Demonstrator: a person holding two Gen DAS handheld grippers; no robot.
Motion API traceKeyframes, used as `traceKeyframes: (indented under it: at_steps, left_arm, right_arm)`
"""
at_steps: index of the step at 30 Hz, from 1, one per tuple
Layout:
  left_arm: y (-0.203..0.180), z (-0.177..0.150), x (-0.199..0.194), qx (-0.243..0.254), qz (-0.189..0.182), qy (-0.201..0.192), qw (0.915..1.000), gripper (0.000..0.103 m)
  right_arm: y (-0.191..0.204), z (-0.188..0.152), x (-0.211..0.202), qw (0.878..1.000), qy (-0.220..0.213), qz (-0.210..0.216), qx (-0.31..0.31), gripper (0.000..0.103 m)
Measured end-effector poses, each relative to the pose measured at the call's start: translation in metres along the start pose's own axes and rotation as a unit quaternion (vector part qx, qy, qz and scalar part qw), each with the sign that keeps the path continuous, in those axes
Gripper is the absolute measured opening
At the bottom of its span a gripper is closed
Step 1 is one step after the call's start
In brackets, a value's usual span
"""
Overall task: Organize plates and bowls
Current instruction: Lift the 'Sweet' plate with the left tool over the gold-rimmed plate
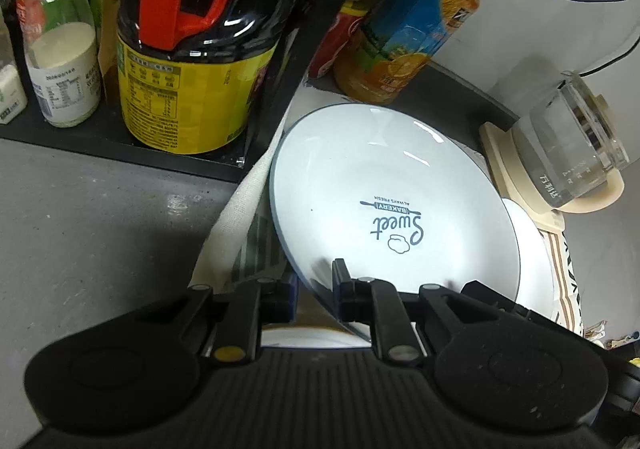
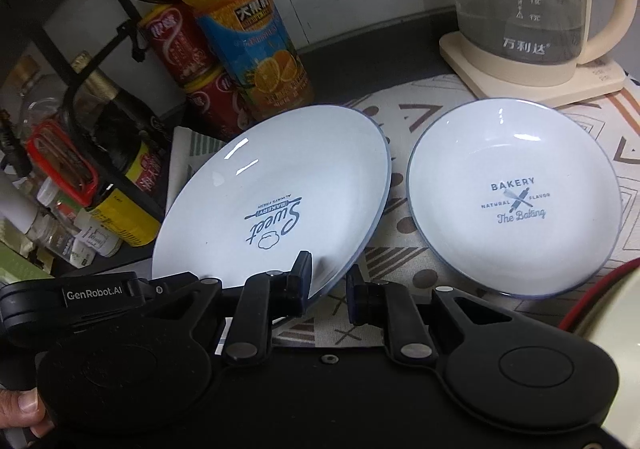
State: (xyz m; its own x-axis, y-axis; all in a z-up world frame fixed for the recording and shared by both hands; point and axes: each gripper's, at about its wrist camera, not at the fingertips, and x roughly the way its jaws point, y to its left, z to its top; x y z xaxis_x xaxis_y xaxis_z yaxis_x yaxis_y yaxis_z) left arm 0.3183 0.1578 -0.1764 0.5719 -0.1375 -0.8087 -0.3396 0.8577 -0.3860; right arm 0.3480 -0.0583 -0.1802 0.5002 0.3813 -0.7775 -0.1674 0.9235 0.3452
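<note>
A white plate printed "Sweet" (image 1: 384,177) (image 2: 280,177) is tilted, its near rim raised off the patterned cloth (image 2: 404,245). My left gripper (image 1: 314,289) is shut on that near rim, one finger above the plate and one below. My right gripper (image 2: 329,281) is shut on the same rim a little further right. The left gripper's black body (image 2: 100,293) shows at the left of the right wrist view. A second white plate printed "Bakery" (image 2: 512,201) lies flat on the cloth to the right. In the left wrist view it is mostly hidden behind the held plate (image 1: 534,257).
An orange juice bottle (image 2: 256,49) and red cans (image 2: 180,45) stand just behind the held plate. A glass kettle on a cream base (image 2: 532,17) is at the back right. A black rack (image 1: 120,133) holds a dark sauce bottle (image 1: 192,97) and a milk bottle (image 1: 60,41).
</note>
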Motion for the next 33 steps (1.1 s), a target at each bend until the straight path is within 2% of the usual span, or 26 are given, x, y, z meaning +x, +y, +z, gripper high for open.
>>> traceKeyframes:
  at_steps: [11, 33]
  left_arm:
    - [-0.008, -0.02, -0.035, -0.01, 0.013, -0.021, 0.9996, 0.015]
    - [-0.014, -0.096, -0.088, -0.051, 0.055, -0.046, 0.9961, 0.016]
  right_arm:
    - [0.001, -0.012, -0.03, 0.999, -0.001, 0.021, -0.034, 0.017]
    - [-0.003, -0.056, -0.069, 0.994, 0.008, 0.062, -0.091, 0.017]
